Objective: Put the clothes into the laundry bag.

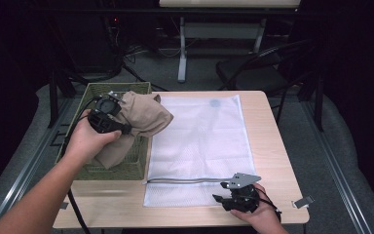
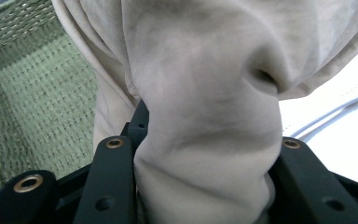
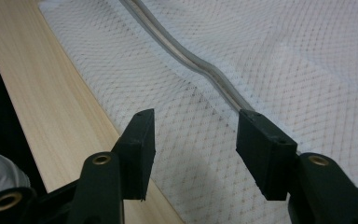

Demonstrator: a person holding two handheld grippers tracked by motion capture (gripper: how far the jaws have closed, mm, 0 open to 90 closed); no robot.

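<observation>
mid-transfer: left gripper [image 1: 108, 113] clamped on a bunched beige garment [image 1: 141, 119], jaws partly closed with fabric packed tight between the pads, holding it up over the green woven basket [image 1: 91, 90], lower folds draping into the basket. white mesh laundry bag [image 1: 202, 141] flat on the wooden table [image 1: 268, 146], just right of the basket, zipper [image 1: 185, 181] along the near edge. right gripper [image 1: 233, 197] low at that near edge, jaws apart and gripping nothing, mesh and zipper between the pads [image 3: 142, 140] but no pinch visible. next probably: pinch the zipper lip and lift to open the mouth, then swing the garment across and feed it in. risk: grabbing both mesh layers.
</observation>
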